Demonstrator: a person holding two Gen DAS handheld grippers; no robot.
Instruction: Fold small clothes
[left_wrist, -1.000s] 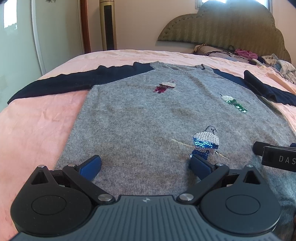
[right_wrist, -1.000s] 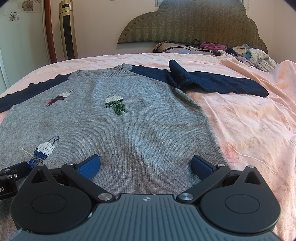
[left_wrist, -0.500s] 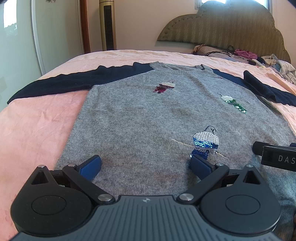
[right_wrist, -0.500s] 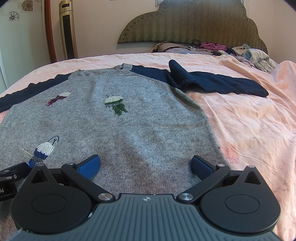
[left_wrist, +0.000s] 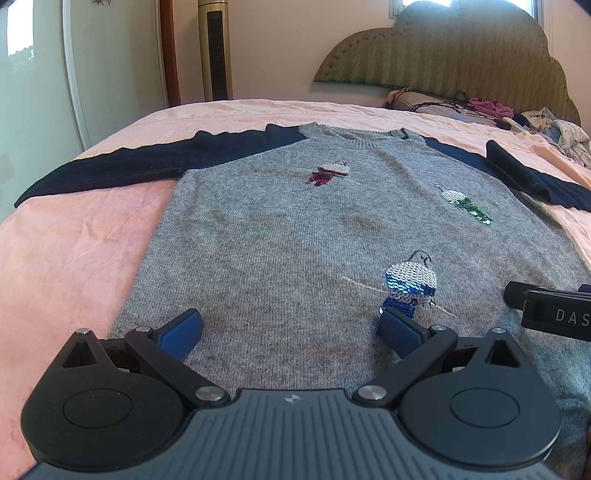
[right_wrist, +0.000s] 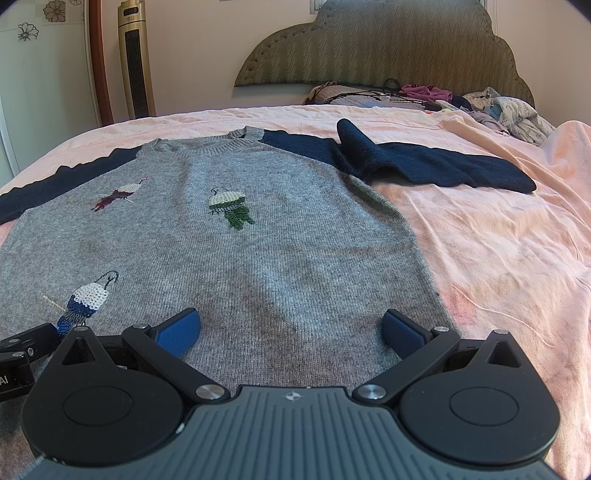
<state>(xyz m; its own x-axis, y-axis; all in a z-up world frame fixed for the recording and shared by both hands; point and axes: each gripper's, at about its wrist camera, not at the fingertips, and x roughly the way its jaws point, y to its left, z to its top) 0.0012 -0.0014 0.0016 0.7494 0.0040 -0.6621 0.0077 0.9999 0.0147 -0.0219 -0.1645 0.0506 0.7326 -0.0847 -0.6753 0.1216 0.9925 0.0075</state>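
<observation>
Here, left gripper (left_wrist: 290, 328) spread wide, empty, low over the hem of the grey sweater (left_wrist: 295, 236) flat on the pink bed (left_wrist: 74, 251); right gripper (right_wrist: 291, 328) likewise wide, empty. At three o'clock in the left view, neighbouring gripper body lettered "DAS", cut off. At eleven o'clock, navy sleeve (left_wrist: 122, 166) stretched out.

A: Daylight is bright, entering from a window (left_wrist: 461, 5) far ahead of the claw (left_wrist: 291, 328).

B: Both views stay sharp; fisheye bends edges, corners darken.
</observation>
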